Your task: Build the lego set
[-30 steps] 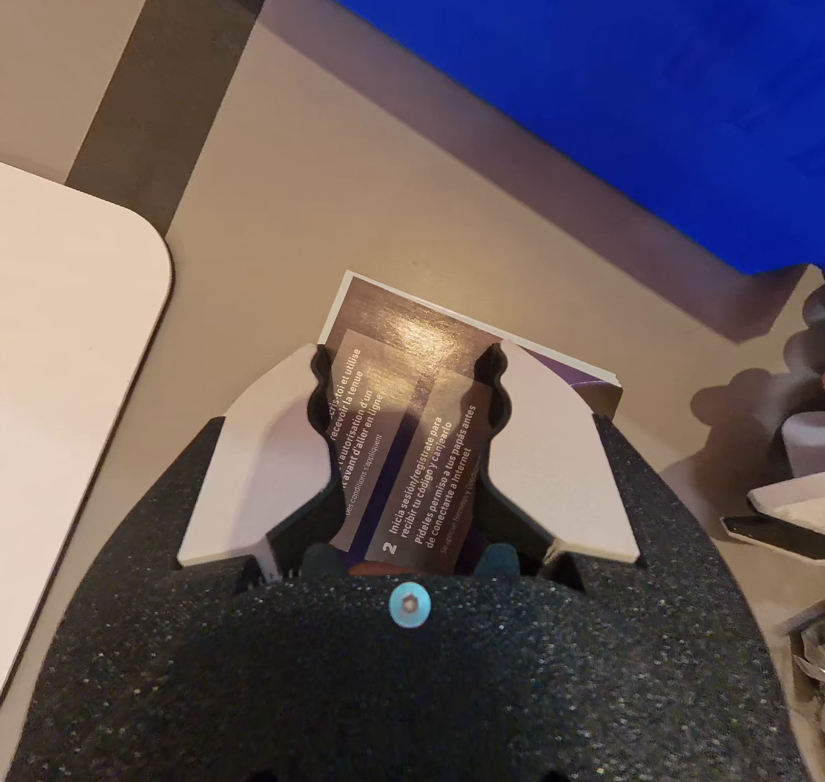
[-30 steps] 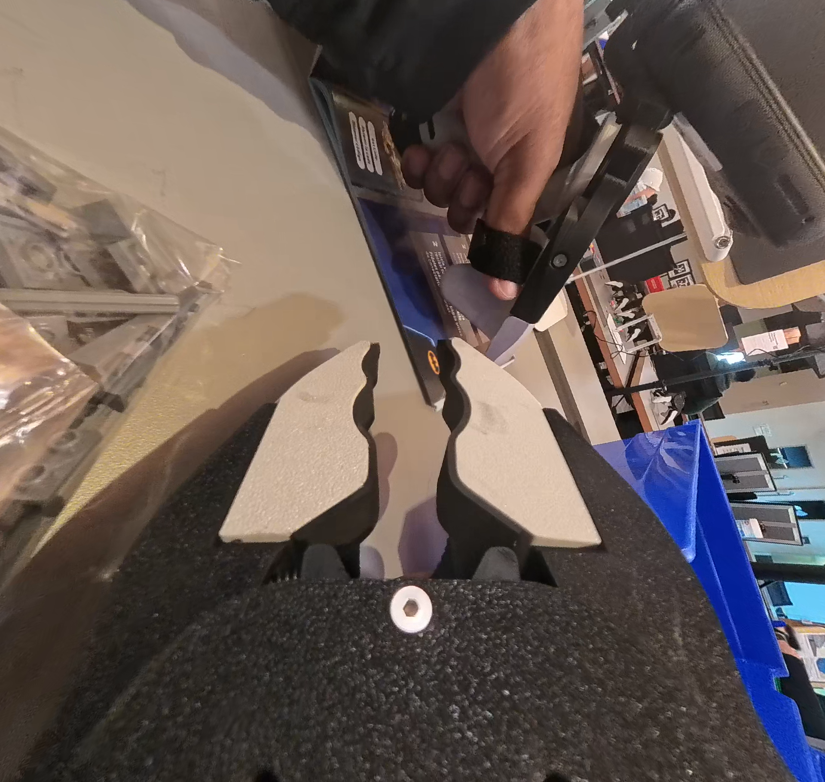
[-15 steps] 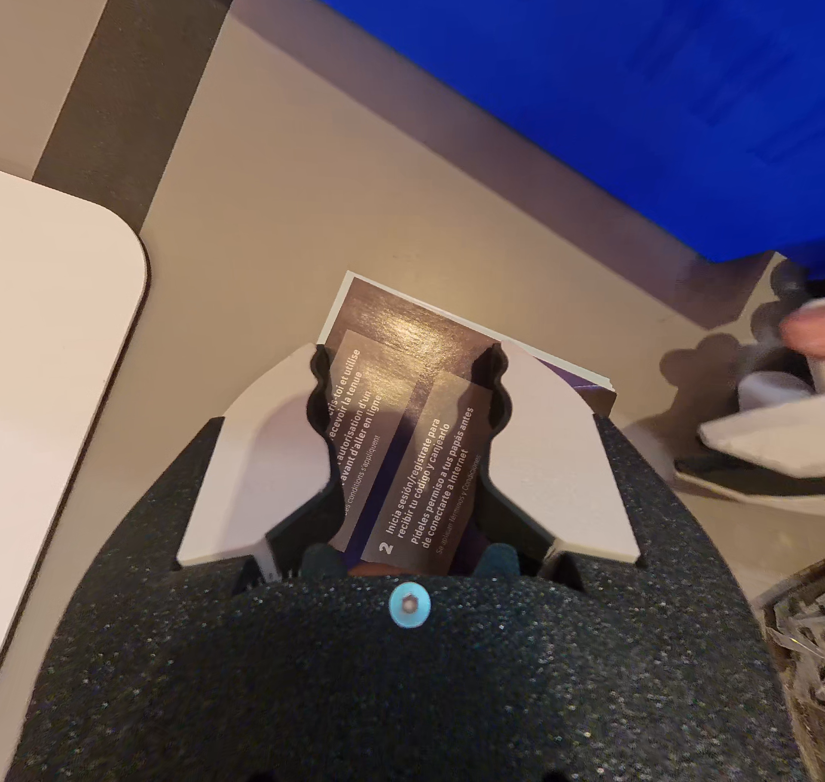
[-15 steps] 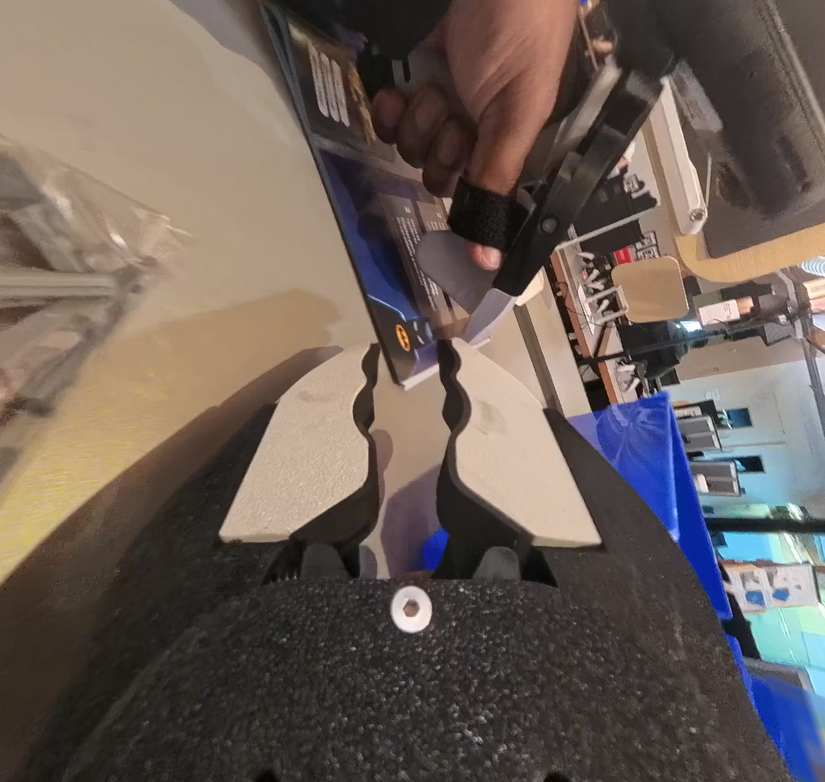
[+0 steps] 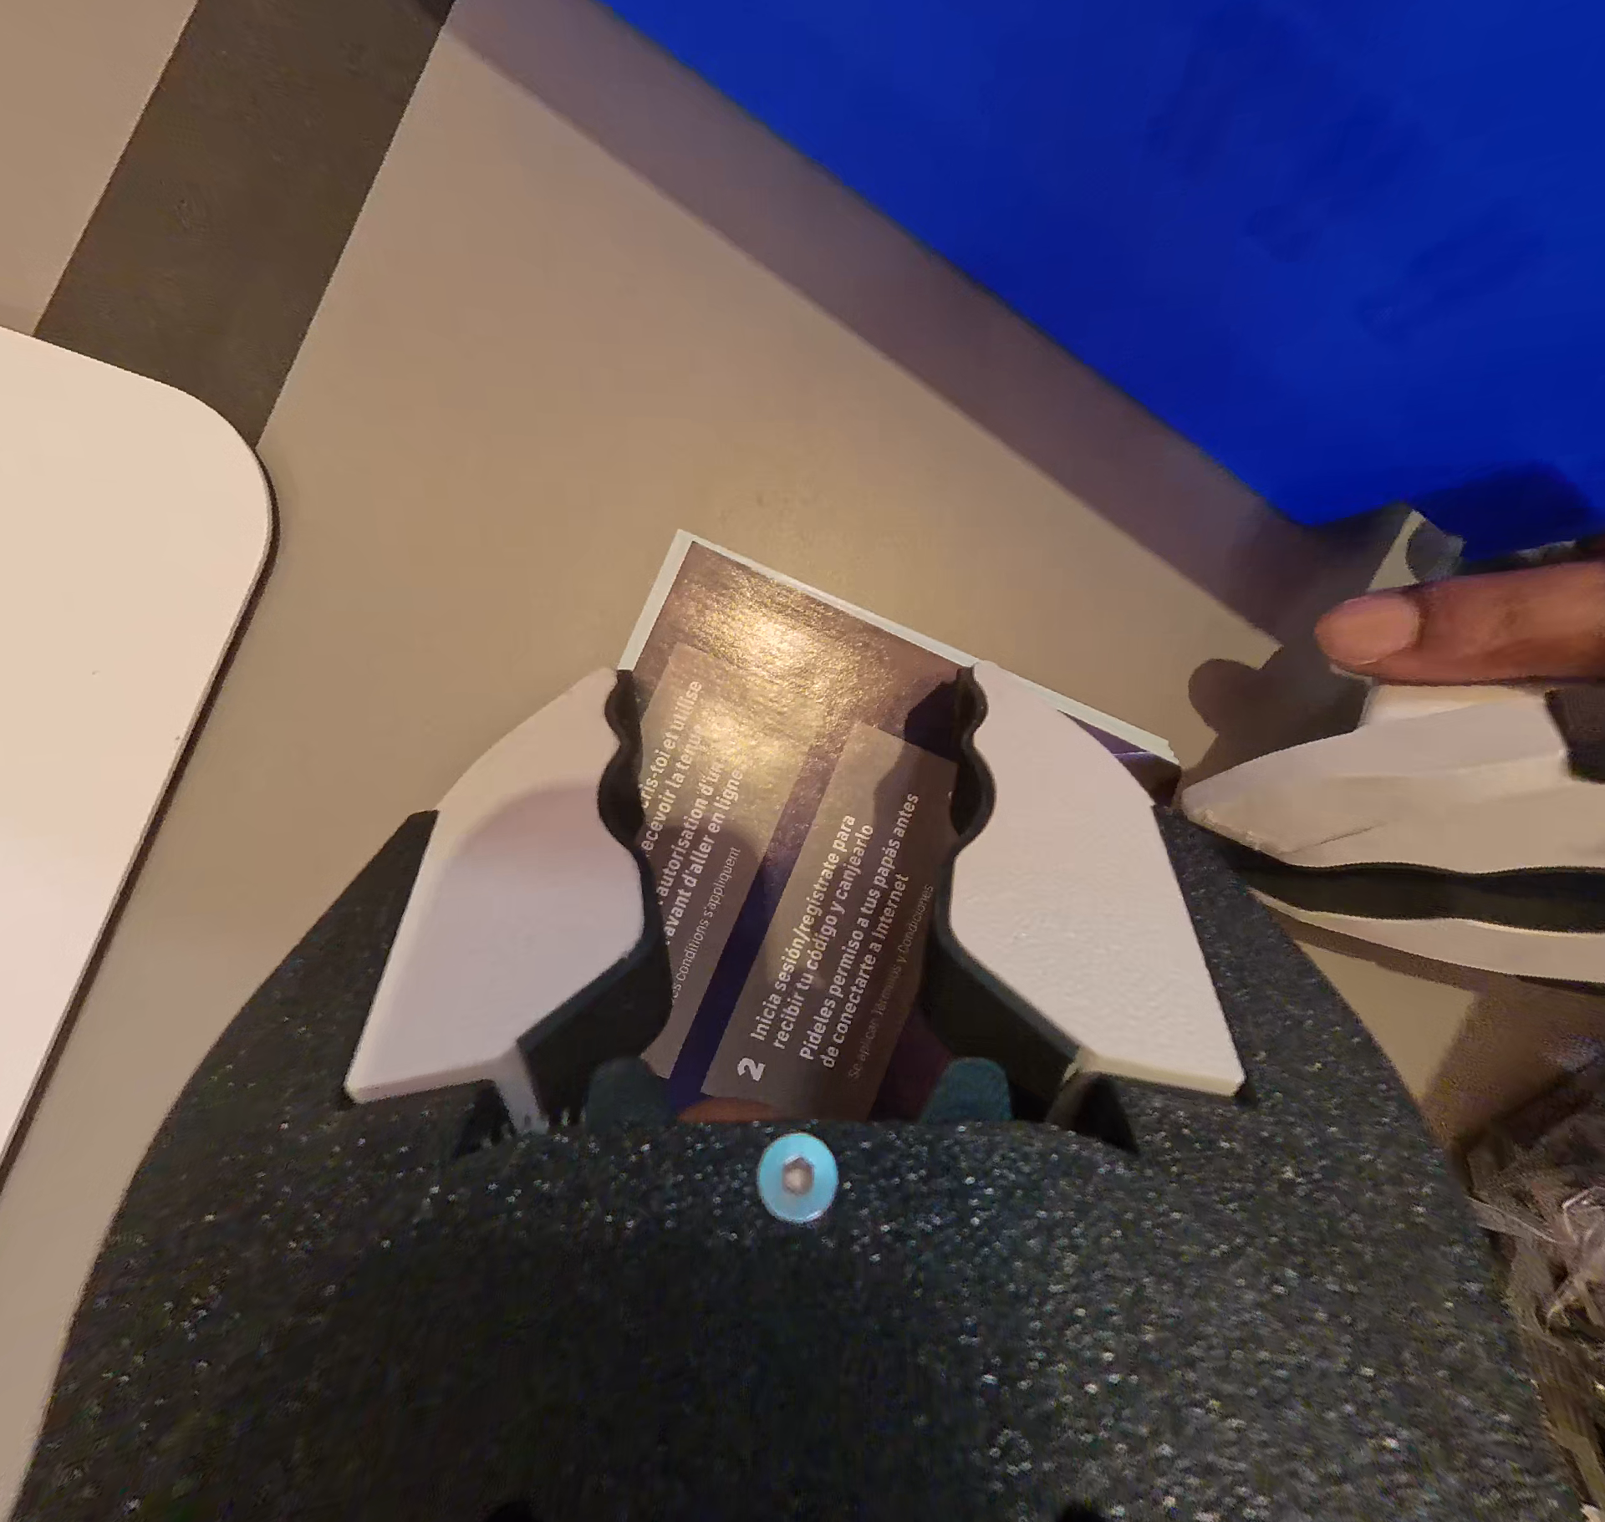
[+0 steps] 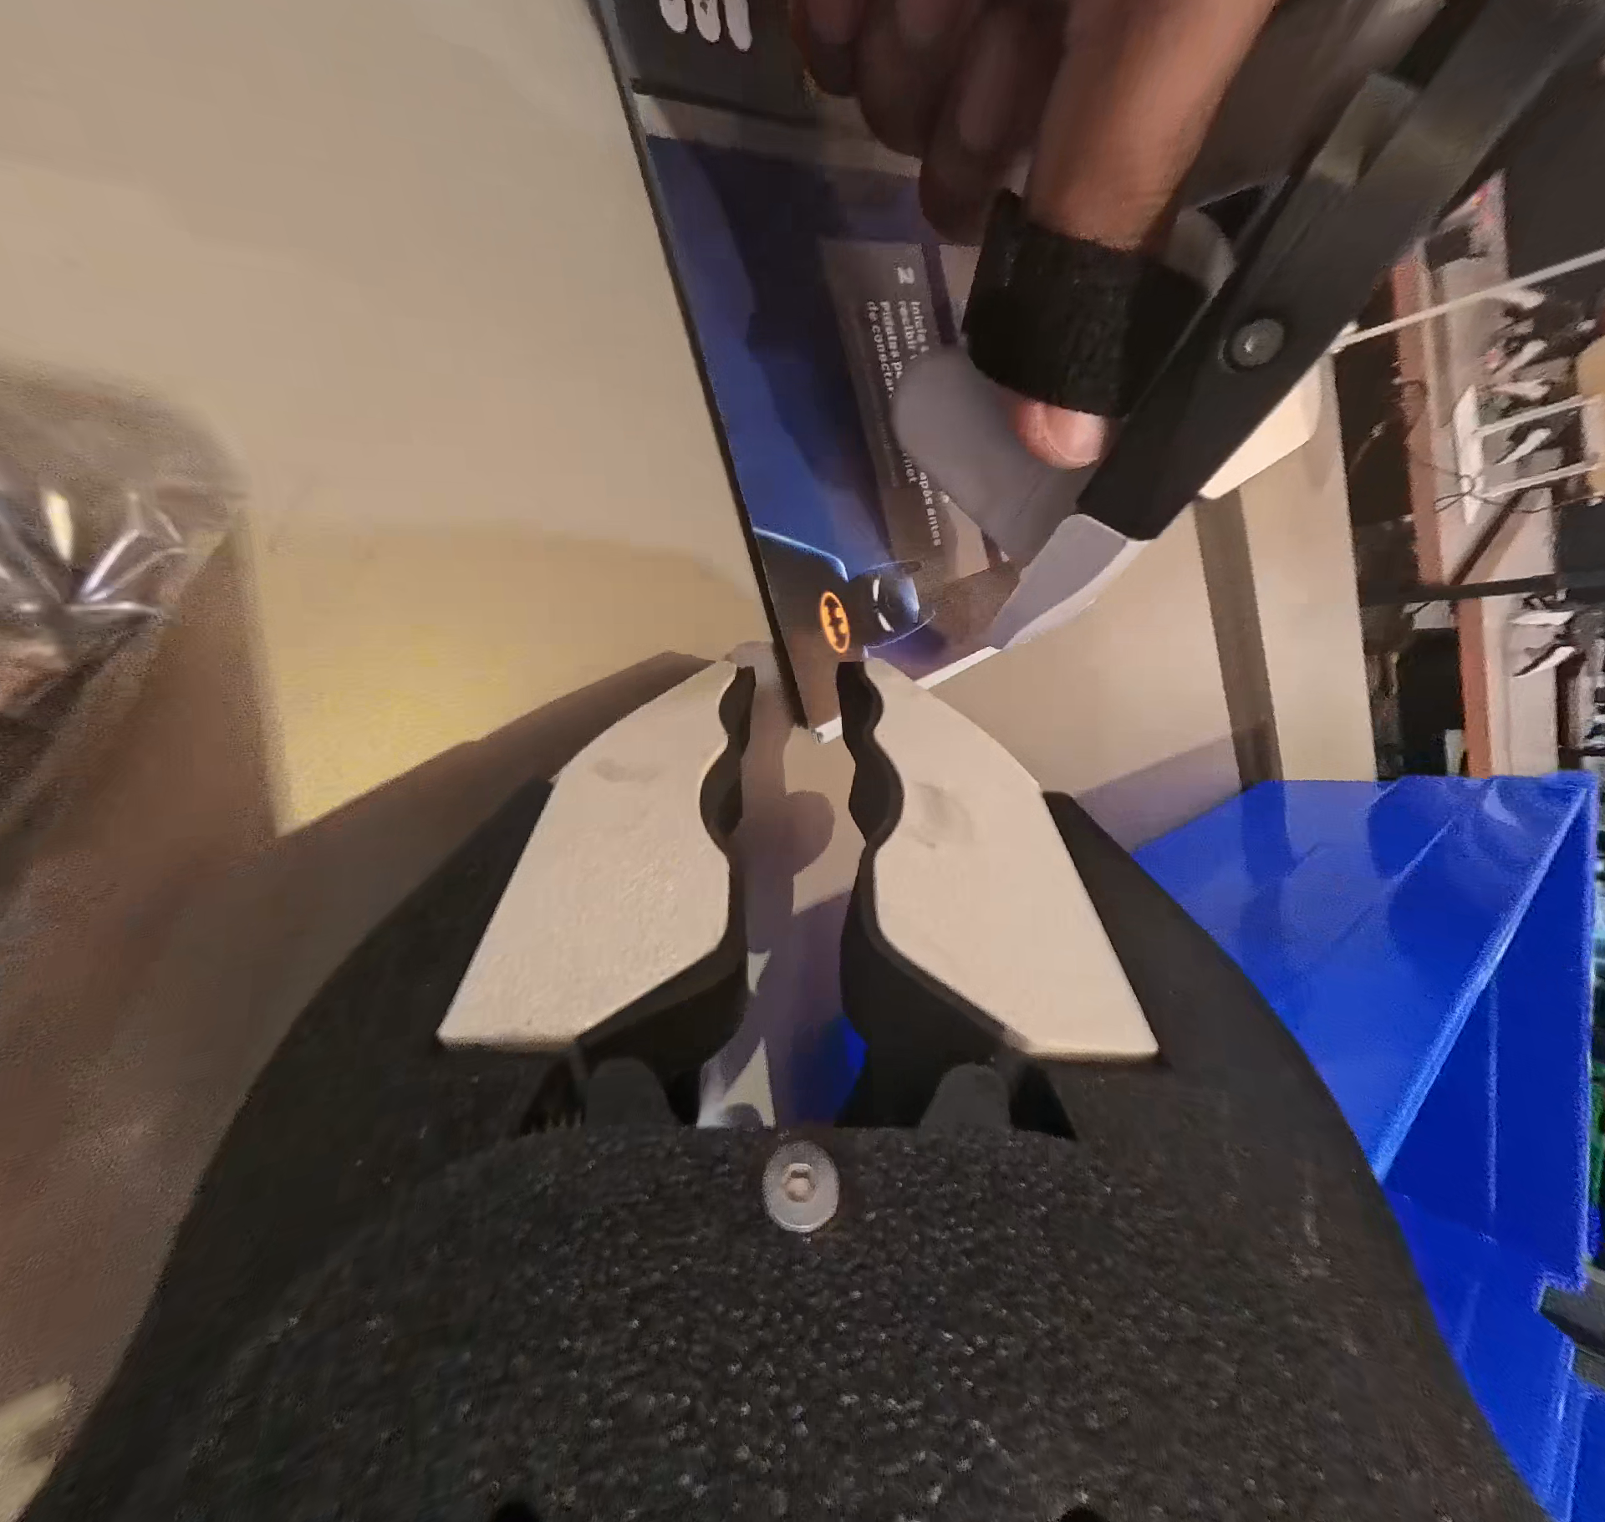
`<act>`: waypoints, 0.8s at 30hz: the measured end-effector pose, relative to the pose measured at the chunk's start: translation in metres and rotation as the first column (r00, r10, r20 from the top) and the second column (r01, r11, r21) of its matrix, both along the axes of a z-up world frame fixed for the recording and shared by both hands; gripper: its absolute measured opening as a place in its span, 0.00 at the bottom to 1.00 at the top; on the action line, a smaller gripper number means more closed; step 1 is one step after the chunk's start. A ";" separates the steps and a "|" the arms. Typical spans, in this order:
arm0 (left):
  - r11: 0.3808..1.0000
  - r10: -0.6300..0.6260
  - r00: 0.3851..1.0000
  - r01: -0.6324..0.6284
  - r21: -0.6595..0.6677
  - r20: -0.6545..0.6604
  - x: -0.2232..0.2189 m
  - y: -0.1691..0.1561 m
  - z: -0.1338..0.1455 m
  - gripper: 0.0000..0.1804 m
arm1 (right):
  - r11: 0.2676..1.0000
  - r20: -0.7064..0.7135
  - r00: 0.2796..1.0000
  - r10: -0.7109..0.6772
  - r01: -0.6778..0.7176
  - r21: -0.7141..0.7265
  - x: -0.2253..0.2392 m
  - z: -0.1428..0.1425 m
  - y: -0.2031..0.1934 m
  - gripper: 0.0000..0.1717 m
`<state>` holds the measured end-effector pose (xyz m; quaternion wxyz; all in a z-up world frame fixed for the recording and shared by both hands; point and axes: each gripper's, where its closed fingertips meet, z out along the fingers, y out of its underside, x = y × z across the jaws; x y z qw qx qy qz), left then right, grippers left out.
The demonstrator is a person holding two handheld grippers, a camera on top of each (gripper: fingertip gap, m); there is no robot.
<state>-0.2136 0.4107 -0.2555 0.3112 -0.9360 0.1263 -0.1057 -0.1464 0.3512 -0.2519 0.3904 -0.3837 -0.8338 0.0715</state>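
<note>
LEFT GRIPPER: The left gripper stands wide apart, its two pads closed against the opposite edges of a dark printed carton and gripping it across its width above the tan table.

RIGHT GRIPPER: The right gripper is narrowed to a slim gap. The lower corner of the carton stands just inside its tips. Clear space shows between the left pad and the carton's edge, so the box is not gripped here; whether the right pad touches is hard to tell.

CARTON: Flat, glossy, dark blue and purple, with a caped cartoon figure near the corner. It hangs edge-on to the right wrist camera, off the table.

THINGS: A hand, one fingertip in a black strap, works the left gripper's trigger. A blue bin sits to the right. A clear bag of small parts lies blurred at the left. A white round-cornered board lies beside the table.
</note>
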 end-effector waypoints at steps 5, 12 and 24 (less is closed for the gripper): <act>1.000 0.001 1.000 -0.001 0.009 0.024 -0.001 0.000 0.001 0.38 | 0.997 0.062 0.997 -0.045 0.042 0.060 -0.003 0.000 0.015 0.11; 1.000 -0.004 0.999 0.003 0.009 0.039 -0.001 0.000 0.001 0.38 | 1.000 0.099 0.995 -0.007 0.005 0.017 -0.002 -0.002 0.013 0.10; 1.000 0.005 0.998 -0.006 0.016 0.065 -0.003 0.001 0.002 0.36 | 0.999 0.192 0.981 0.039 -0.035 -0.021 -0.009 -0.001 0.011 0.16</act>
